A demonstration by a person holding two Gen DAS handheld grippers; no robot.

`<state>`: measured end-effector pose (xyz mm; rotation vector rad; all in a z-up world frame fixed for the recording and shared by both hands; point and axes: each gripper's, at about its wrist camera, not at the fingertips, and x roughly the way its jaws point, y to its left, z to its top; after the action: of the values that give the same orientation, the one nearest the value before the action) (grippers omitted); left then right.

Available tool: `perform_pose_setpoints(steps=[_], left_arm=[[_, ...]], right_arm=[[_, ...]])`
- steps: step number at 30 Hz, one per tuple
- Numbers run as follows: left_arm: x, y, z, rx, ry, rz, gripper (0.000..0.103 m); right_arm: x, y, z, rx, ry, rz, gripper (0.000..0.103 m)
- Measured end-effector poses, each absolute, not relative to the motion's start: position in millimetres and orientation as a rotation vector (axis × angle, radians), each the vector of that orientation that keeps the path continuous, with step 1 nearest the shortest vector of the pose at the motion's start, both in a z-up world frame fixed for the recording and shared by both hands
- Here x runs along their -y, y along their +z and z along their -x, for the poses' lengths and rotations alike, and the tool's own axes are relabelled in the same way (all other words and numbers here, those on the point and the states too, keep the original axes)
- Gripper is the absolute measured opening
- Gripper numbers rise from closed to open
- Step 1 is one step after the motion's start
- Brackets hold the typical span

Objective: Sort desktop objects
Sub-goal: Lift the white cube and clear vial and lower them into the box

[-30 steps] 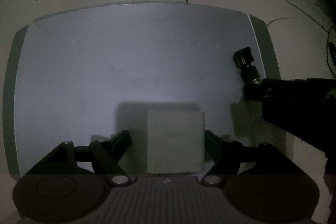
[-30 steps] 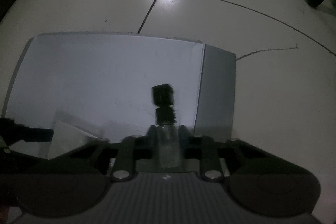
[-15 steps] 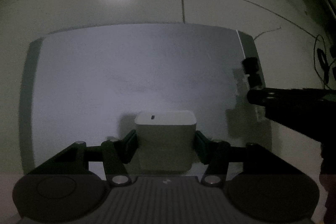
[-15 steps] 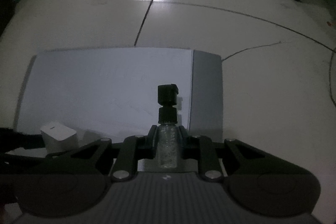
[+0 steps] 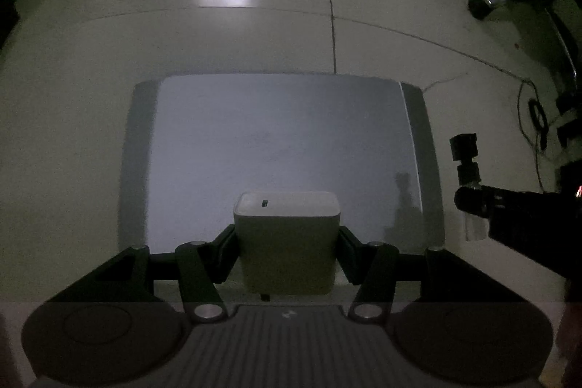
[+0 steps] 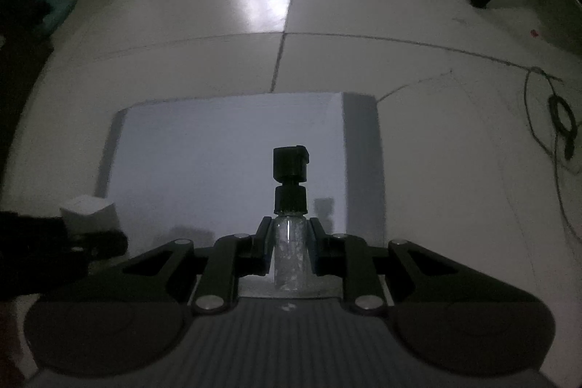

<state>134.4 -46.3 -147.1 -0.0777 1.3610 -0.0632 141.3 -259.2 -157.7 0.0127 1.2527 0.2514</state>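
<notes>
Charger block [image 5: 287, 235], a white cube with a port slot on its far face, sits clamped between the pads of the left hand-held gripper [image 5: 287, 242], lifted clear above the grey desk [image 5: 276, 140] below. Judged step: carry both items off to their sorting places; keep each grip firm and level, and keep the two loads apart. Right hand-held gripper [image 6: 290, 244] stands narrow, pinching a small clear spray bottle [image 6: 290, 224] with its black cap ahead of the fingers. Only the right view shows the bottle's speckled contents; only the left shows the charger's port.
</notes>
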Motion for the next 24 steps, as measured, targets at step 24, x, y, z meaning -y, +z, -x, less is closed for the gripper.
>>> perform_pose_setpoints(steps=[24], left_arm=[[12.6,-143.3,63.5,-1.377,0.123,0.128,0.051]], right_arm=[[237.7,-145.0,55.5,-1.364,0.115,-0.125,0.021]])
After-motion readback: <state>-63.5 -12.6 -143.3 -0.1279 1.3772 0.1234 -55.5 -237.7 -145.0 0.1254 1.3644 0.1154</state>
